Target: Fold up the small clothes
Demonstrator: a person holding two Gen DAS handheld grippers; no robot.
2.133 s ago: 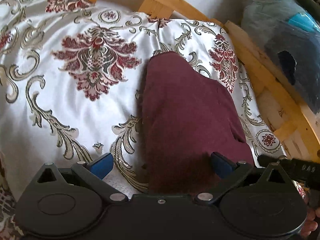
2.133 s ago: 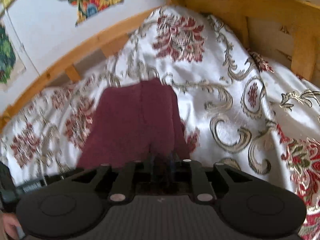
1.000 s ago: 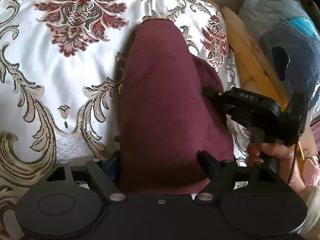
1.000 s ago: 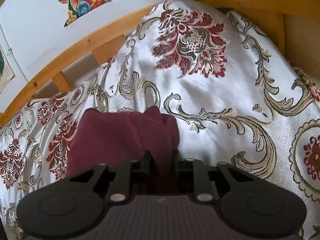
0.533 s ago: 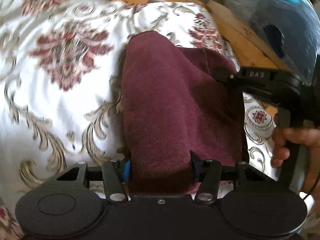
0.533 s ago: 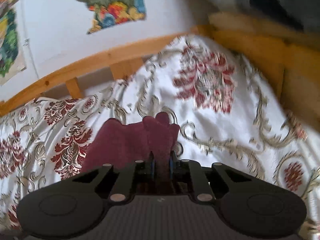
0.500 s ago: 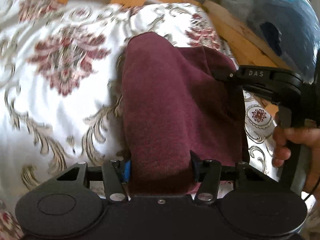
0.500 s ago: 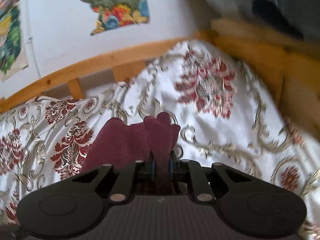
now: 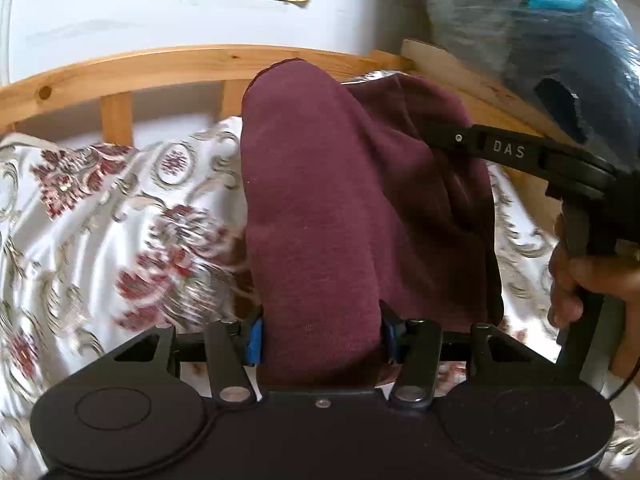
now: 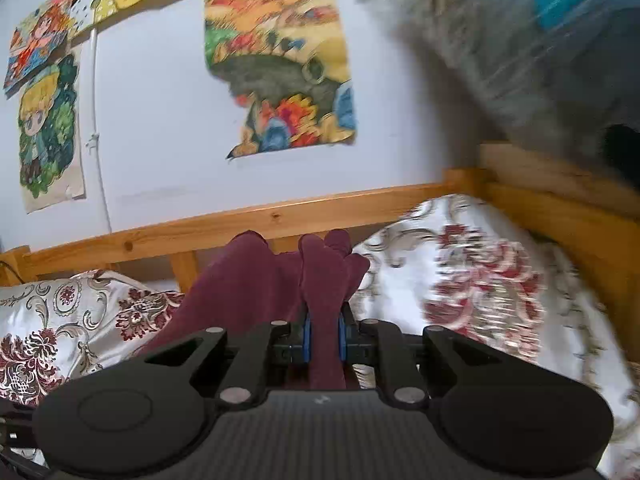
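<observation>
Garment: a maroon cloth (image 9: 320,208), soft and fuzzy, bunched in thick folds, is held above the floral bedspread (image 9: 100,220).
Left gripper (image 9: 320,338): clamped on a wide fold.
Right gripper (image 10: 323,334): pinched on a narrow bunch.

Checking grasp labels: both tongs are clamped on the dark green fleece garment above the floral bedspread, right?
Not quite: the garment is maroon fleece, not dark green. Both wrist views show it clamped in the left tongs and right tongs, above the floral bedspread.
</observation>
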